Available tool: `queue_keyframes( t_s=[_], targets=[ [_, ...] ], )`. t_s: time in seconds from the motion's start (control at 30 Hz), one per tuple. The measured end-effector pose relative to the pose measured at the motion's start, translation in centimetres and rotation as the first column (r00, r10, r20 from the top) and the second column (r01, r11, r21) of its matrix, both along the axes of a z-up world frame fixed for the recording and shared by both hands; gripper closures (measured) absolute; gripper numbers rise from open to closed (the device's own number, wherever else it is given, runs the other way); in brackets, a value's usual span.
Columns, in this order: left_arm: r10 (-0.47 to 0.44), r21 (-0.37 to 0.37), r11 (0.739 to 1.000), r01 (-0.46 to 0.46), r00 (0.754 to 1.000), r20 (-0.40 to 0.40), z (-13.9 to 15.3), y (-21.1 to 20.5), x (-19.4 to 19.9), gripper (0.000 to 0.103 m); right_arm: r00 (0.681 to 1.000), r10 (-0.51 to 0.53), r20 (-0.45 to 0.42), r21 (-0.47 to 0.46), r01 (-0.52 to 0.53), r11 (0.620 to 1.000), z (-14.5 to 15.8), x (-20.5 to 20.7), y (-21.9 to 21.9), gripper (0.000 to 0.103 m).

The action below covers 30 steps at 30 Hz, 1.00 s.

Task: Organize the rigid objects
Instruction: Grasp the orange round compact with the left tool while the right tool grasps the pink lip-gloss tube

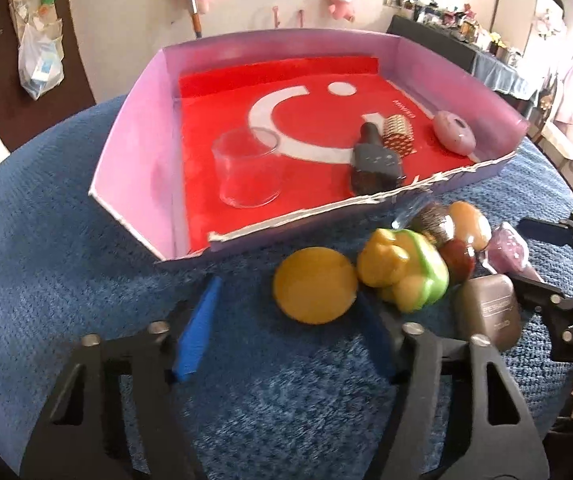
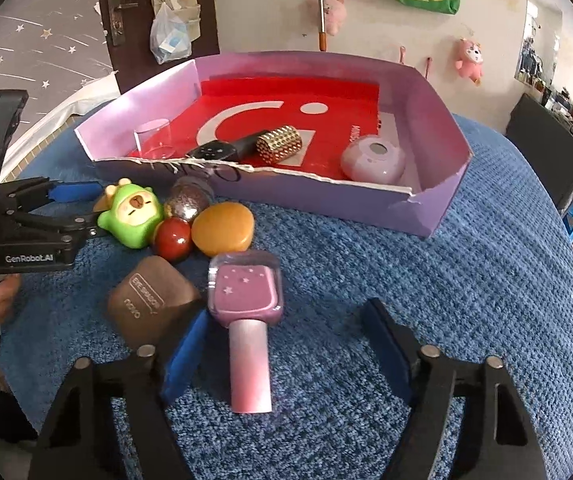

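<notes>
So far four things lay in the box (image 2: 426, 216) beyond my grippers; six waited outside. My left gripper (image 1: 286, 340) and right gripper (image 2: 286, 344) stood apart, holding nothing.

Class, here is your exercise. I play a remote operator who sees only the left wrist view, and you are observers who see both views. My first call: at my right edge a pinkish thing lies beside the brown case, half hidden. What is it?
Observer: It is a pink bottle with star marks and a long pink cap. It lies flat on the blue cloth.
Operator: Does the other tool have it?
Observer: No. The right tool is open. The cap lies in the gap, with clear cloth between it and the right-hand finger.
Operator: And the green toy in front of me?
Observer: From the right wrist view, the green toy shows a sleepy animal face inside a hood.
</notes>
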State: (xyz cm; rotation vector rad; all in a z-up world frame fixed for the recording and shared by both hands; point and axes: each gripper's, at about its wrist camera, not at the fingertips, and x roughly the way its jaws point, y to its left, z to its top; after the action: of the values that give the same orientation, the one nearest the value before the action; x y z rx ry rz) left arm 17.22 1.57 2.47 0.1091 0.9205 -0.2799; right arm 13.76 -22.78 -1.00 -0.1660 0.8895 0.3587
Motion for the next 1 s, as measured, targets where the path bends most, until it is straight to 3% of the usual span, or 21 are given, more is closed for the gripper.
queue_keyframes(
  t_s=[0.1, 0.17, 0.2, 0.33, 0.5, 0.6, 1.0],
  targets=[
    [-0.018, -0.004, 1.000, 0.018, 1.000, 0.020, 0.1, -0.6, -0.4, 0.067, 1.000, 0.030, 0.006, 0.009, -0.030, 1.000, 0.1, 0.0, 0.6, 0.042],
    [-0.005, -0.003, 1.000, 0.005, 1.000, 0.027, 0.2, -0.7, -0.6, 0.067, 0.998, 0.068, 0.001, 0.022, -0.068, 0.997, 0.2, -0.2, 1.1, 0.061],
    [0.003, -0.009, 1.000, -0.002, 1.000, 0.031, 0.2, -0.7, -0.7, 0.067, 0.998, 0.068, -0.002, 0.033, -0.068, 0.997, 0.2, -0.2, 1.0, 0.062],
    [0.059, -0.033, 0.998, -0.056, 0.995, 0.084, 1.2, -0.2, -1.9, 0.068, 0.999, 0.035, 0.016, 0.085, -0.037, 0.996, 0.5, -0.6, 0.2, 0.065],
    [0.090, -0.095, 0.993, -0.075, 0.981, 0.170, 3.7, 0.2, -3.8, 0.068, 0.994, 0.002, 0.113, 0.122, -0.016, 0.992, 2.1, -2.2, 0.0, 0.065],
    [0.095, -0.095, 0.992, -0.077, 0.975, 0.200, 4.3, -0.1, -4.4, 0.068, 0.986, -0.006, 0.168, 0.136, -0.017, 0.991, 3.4, -2.9, -0.2, 0.065],
    [0.098, -0.104, 0.992, -0.074, 0.964, 0.248, 5.5, -0.9, -5.9, 0.068, 0.976, -0.020, 0.218, 0.177, -0.020, 0.984, 4.9, -3.7, -0.6, 0.065]
  ],
)
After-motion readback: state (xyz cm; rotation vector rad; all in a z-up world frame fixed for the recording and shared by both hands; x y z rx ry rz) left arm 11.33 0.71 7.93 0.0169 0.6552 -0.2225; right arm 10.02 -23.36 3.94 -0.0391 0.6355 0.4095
